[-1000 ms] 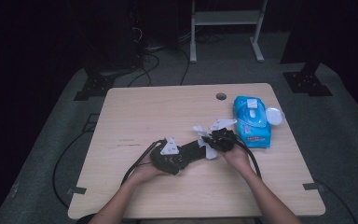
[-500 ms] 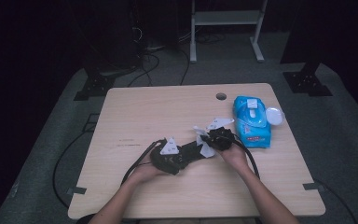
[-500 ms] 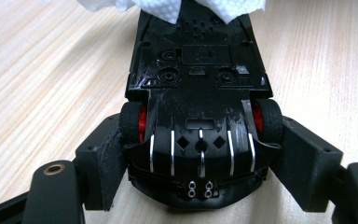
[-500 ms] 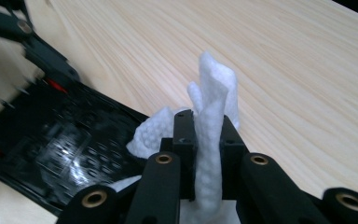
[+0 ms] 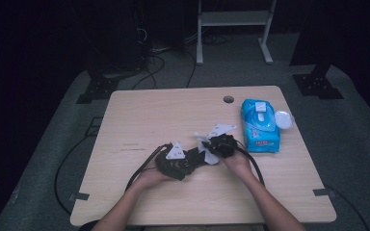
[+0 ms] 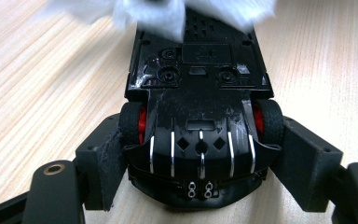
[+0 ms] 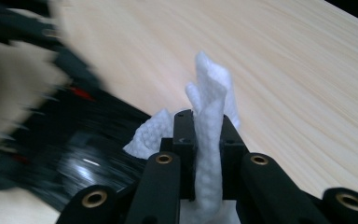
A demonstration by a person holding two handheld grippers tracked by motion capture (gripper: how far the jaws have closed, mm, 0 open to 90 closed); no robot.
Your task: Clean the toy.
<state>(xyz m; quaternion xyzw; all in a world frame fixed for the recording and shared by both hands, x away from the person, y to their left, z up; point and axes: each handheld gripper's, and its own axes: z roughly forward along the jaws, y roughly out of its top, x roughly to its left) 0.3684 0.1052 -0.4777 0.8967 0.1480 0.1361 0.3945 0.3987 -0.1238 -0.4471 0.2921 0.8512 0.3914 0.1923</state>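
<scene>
Writing: the blue soft pack of wet wipes (image 5: 260,126) carries print too small to read; the underside of the black toy car with red wheel hubs (image 6: 199,112) bears moulded marks, none legible.
Left gripper (image 5: 189,161): pinches the toy car across its body between both jaws, pads pressed to its flanks beside the wheels; the car lies belly-up along the jaws in the left gripper view.
Right gripper (image 7: 208,140): pressed together on a white embossed wipe (image 7: 209,135), which stands up between the jaws and spills out to the left.
Hand pose: both forearms enter from the near edge of the pale wooden table (image 5: 139,120); the left hand (image 5: 150,176) cups its gripper low on the table, the right hand (image 5: 237,161) angles its gripper left toward the car.
Contact: the wipe lies over the far end of the car's underside in the left gripper view.
Position: car and wipe sit near the table's middle, toward the near side.
Neighbours: the wipes pack lies just right of the right gripper, its round white lid (image 5: 283,119) flipped open to the right.
Open room: bare tabletop left and far of the grippers; a small cable hole (image 5: 228,99) near the far edge.
</scene>
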